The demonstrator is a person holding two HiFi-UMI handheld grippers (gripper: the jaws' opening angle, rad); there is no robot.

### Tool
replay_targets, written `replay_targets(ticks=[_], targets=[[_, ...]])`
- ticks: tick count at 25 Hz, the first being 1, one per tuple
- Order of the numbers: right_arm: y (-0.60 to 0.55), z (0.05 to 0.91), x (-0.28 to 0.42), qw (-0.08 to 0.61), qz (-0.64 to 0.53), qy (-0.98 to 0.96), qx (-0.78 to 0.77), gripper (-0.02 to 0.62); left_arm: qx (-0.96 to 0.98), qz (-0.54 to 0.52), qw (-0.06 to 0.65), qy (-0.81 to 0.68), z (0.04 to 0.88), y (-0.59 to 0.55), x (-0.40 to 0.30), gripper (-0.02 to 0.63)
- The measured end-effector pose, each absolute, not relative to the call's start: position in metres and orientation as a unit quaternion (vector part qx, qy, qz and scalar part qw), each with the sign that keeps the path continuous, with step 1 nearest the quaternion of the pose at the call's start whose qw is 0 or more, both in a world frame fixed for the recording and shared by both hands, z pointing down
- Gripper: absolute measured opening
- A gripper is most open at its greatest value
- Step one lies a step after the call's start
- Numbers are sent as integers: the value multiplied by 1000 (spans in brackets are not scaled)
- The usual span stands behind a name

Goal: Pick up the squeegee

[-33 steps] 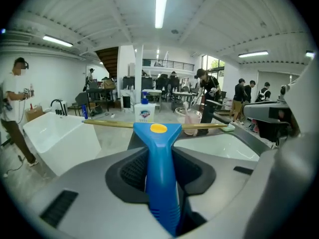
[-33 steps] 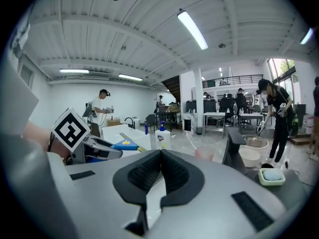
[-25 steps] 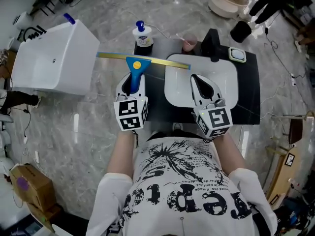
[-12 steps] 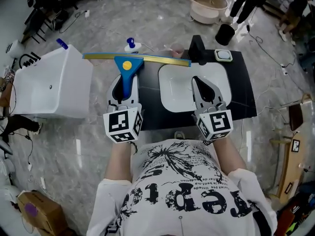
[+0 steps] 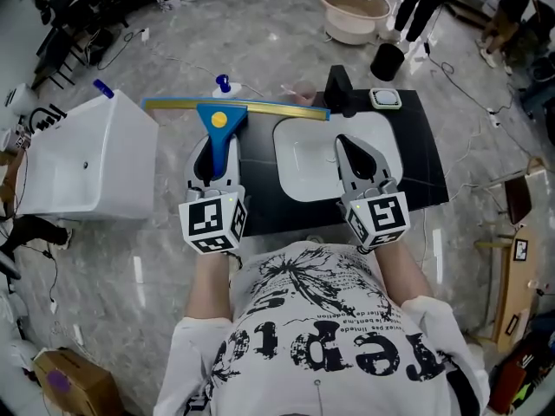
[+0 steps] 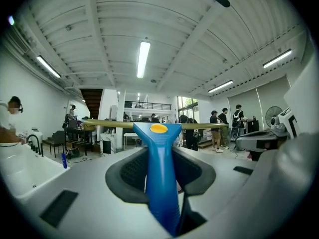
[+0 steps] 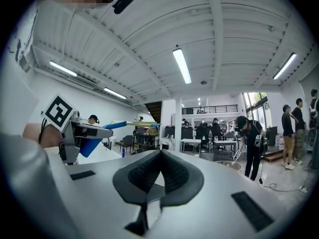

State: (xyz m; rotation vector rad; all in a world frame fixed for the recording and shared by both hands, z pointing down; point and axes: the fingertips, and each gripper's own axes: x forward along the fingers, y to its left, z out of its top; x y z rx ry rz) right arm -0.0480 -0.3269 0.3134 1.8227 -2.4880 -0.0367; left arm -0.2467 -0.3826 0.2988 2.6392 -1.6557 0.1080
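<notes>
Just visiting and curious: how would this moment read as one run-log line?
left gripper: shut on squeegee handle | squeegee: blade crosswise at far end | right gripper: shut, empty, over white tray

Squeegee [image 5: 218, 130]: glossy blue plastic handle, brassy metal rail. Floor [image 5: 260, 33]: polished stone.

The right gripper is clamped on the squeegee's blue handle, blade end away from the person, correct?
No: the left gripper is clamped on the blue handle of the squeegee, as the left gripper view shows. The right gripper is shut on nothing. The blade end is away from the person.
</notes>
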Motion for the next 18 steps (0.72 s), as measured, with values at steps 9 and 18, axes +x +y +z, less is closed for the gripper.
replay_targets(ticks=[9, 18], targets=[[-330, 319, -55, 39, -16, -817, 575, 12, 845, 39, 23, -532, 307, -385, -245, 138], [-333, 316, -55, 43, -26, -821, 569, 12, 846, 41, 33, -531, 311, -384, -241, 138]])
